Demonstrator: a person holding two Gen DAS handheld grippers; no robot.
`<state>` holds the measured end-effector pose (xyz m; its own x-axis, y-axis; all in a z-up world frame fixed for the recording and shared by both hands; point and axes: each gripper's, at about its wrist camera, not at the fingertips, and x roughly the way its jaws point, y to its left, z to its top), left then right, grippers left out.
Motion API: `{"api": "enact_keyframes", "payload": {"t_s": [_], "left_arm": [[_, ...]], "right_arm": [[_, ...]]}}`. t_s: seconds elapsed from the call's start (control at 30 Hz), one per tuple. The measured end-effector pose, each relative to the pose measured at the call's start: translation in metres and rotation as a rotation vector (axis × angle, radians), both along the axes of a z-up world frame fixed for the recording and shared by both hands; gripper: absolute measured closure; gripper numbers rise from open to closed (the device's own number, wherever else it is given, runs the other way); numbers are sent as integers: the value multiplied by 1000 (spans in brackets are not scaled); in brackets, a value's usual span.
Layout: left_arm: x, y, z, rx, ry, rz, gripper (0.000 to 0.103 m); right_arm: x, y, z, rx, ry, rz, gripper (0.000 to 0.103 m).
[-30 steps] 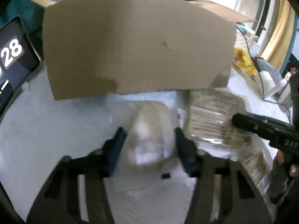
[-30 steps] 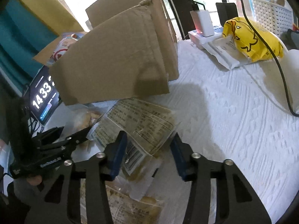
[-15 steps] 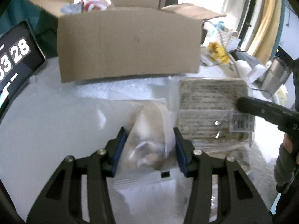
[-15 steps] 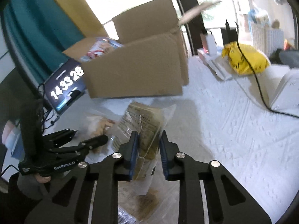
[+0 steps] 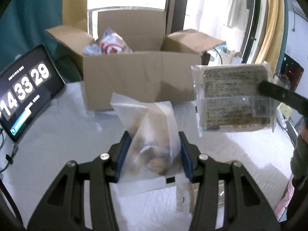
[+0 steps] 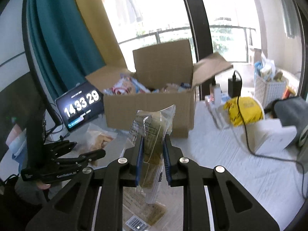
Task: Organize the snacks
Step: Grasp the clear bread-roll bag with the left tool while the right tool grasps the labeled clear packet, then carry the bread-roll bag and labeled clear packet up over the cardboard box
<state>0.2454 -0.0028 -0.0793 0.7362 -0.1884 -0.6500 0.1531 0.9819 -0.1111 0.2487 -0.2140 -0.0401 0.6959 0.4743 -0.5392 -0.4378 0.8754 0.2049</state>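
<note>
My left gripper (image 5: pixel 153 140) is shut on a clear bag of pale brown snacks (image 5: pixel 154 130) and holds it above the white tablecloth (image 5: pixel 57 134). My right gripper (image 6: pixel 153 140) is shut on a flat clear packet with a printed label (image 6: pixel 152 123), lifted off the table. That packet (image 5: pixel 231 96) hangs at the right of the left wrist view, one black finger (image 5: pixel 279 96) across it. Straight ahead of both stands an open cardboard box (image 5: pixel 142 80) with several snack packs (image 5: pixel 111 44) inside. The left gripper (image 6: pixel 86 152) and its bag (image 6: pixel 100 138) show low left in the right wrist view.
A tablet showing a clock (image 5: pixel 25 94) leans left of the box. Right of the box lie a yellow bag (image 6: pixel 244 111), a black cable (image 6: pixel 244 130), a charger (image 6: pixel 234 88) and a white basket (image 6: pixel 269 88). Another labelled packet (image 6: pixel 146 211) lies on the table under my right gripper.
Both grippers have risen from the table, each with its packet. The right jaws closed onto the labelled packet. The box's open top has come into view.
</note>
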Motion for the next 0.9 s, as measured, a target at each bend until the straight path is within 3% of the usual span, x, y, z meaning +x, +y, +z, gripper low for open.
{"api": "enact_keyframes", "payload": {"t_s": [0.43, 0.9], "left_arm": [[21, 16, 55, -34, -120, 30, 54], [63, 5, 104, -29, -247, 18, 54]], "right_arm": [[34, 5, 48, -5, -129, 8, 82], [107, 26, 80, 3, -207, 23, 82]]}}
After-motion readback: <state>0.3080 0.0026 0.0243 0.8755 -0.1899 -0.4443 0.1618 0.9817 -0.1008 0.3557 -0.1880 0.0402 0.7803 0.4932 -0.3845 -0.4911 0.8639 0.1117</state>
